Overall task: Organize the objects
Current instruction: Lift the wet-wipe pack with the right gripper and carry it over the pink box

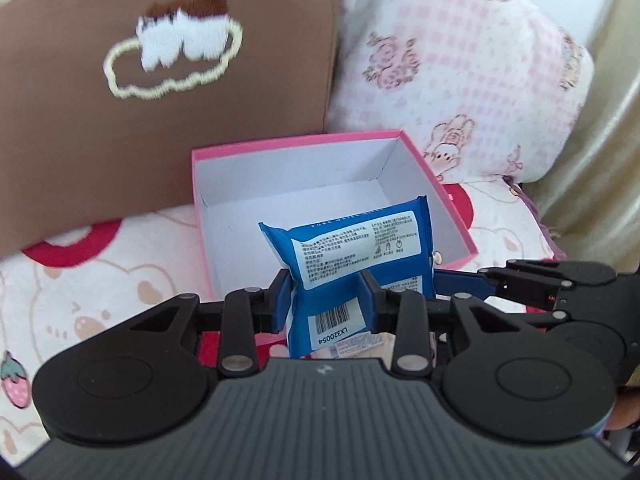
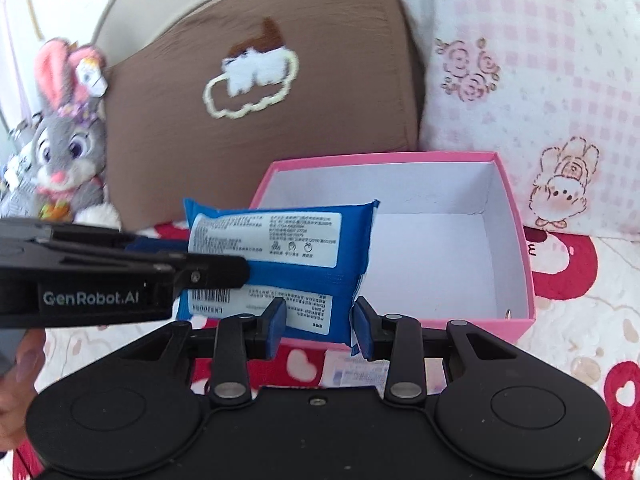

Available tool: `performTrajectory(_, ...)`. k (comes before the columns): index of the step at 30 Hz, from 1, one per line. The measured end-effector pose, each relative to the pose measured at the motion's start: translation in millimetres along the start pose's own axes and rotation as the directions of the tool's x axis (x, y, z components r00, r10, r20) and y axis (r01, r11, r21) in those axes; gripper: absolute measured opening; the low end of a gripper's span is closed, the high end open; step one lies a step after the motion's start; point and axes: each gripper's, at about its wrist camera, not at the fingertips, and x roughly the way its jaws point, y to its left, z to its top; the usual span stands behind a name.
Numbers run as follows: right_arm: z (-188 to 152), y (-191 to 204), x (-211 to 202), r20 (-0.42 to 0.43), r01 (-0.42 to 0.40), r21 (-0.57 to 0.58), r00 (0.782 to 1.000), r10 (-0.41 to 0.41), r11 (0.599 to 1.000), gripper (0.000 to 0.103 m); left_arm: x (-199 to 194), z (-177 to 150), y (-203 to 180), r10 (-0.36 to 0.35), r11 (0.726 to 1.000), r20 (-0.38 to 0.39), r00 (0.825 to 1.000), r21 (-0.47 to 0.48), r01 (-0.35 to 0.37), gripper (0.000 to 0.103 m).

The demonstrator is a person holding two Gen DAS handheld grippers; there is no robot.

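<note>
A blue wipes pack (image 1: 352, 256) with white labels is held upright over the near edge of an open pink box (image 1: 224, 184) with a white, bare inside. My left gripper (image 1: 326, 300) is shut on the pack's lower end. In the right wrist view the pack (image 2: 288, 248) hangs at the box's (image 2: 516, 216) left front corner, and the left gripper's body (image 2: 120, 272) comes in from the left. My right gripper (image 2: 320, 326) has its blue pads on both sides of the pack's lower edge, shut on it.
The box sits on a bed cover with red and bear prints (image 1: 80, 304). A brown cushion (image 2: 256, 92) and a pink-checked pillow (image 2: 540, 72) stand behind it. A grey plush rabbit (image 2: 64, 148) sits at the left. A small flat packet (image 2: 356, 372) lies under the grippers.
</note>
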Motion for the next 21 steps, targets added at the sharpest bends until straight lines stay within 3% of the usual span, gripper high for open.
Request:
performTrajectory(5, 22.9, -20.0, 36.2, -0.039, -0.005, 0.019, 0.999, 0.006, 1.0, 0.041, 42.4, 26.3, 18.1, -0.024, 1.0, -0.072, 0.997, -0.02, 0.023, 0.034)
performTrajectory(10, 46.6, -30.6, 82.2, -0.124, -0.014, -0.011, 0.992, 0.013, 1.0, 0.041, 88.0, 39.0, 32.1, 0.009, 0.997, -0.137, 0.99, -0.07, -0.018, 0.033)
performTrajectory(15, 52.0, -34.1, 113.0, -0.146, 0.022, -0.044, 0.989, -0.028, 0.999, 0.04, 117.4, 49.3, 32.4, 0.039, 0.999, -0.141, 0.989, -0.022, -0.042, 0.033)
performTrajectory(19, 53.9, -40.1, 133.6, -0.158, 0.007, -0.031, 0.987, -0.012, 0.999, 0.039, 137.3, 55.6, 38.8, 0.074, 0.997, -0.181, 0.981, -0.013, -0.077, 0.033)
performTrajectory(21, 55.1, -39.7, 147.5, -0.178, 0.007, -0.116, 0.984, -0.028, 0.993, 0.037, 146.6, 56.3, 39.0, 0.087, 0.996, -0.199, 0.976, 0.008, -0.087, 0.031)
